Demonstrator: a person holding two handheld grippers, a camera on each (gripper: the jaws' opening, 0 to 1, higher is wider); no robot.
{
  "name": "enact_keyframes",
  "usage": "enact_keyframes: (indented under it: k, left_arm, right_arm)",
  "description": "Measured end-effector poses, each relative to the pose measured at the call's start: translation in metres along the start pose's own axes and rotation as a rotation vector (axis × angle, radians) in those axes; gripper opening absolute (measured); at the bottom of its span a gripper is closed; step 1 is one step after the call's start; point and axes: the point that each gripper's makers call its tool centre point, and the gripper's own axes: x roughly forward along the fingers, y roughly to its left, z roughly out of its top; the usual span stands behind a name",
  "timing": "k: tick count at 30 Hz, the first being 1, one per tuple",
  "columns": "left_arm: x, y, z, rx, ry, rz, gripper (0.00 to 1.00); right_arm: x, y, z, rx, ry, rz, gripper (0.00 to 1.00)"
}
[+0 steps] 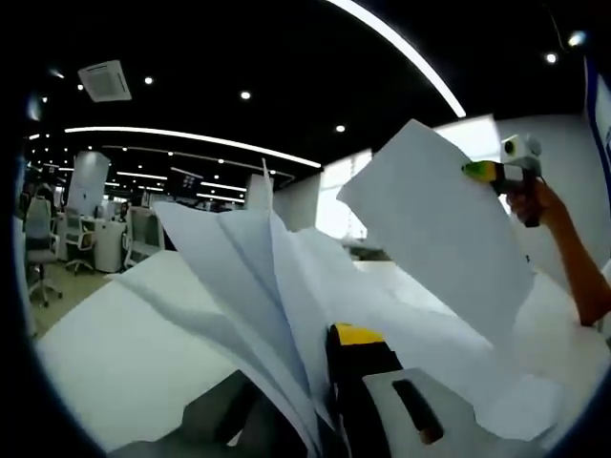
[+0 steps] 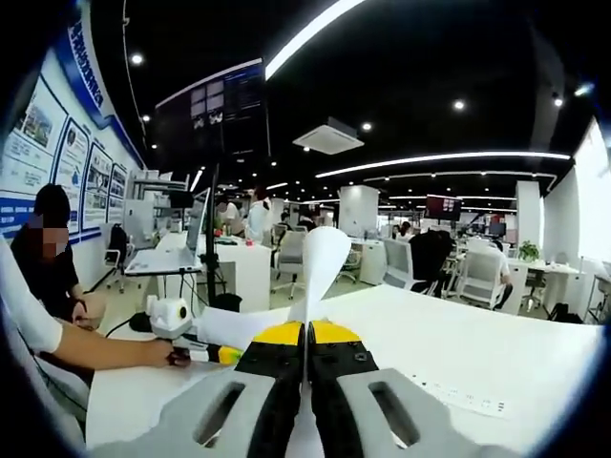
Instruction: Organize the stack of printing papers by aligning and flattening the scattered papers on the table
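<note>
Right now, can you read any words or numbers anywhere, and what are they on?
Nothing can be read.
Wall posters: blue boards with pictures and writing, too small and blurred.
Hanging screen: bright patches, too blurred.
Papers: blank white.

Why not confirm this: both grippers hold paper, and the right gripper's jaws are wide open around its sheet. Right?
Not quite. In the right gripper view, the right gripper has its jaws shut on the sheet, not open. The left gripper does hold the papers.
</note>
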Motion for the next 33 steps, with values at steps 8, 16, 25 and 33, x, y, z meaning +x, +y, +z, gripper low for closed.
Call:
enact_keyframes:
  k: [8,16,25,33]
  left_arm:
    - [0.001,0.001,0.0,0.0,0.002,0.0,0.07]
    - [0.002,0.001,0.0,0.001,0.003,0.001,0.07]
    - [0.003,0.003,-0.001,0.003,0.006,0.003,0.07]
    - [0.003,0.002,-0.002,0.009,0.01,0.006,0.08]
  right_arm:
    - [0.0,0.015,0.008,-0.004,-0.02,0.036,0.0]
    - [0.003,0.028,0.014,-0.014,-0.034,0.063,0.0]
    - [0.008,0.042,0.018,-0.006,-0.051,0.101,0.0]
    - [0.011,0.035,0.019,0.062,-0.08,0.117,0.0]
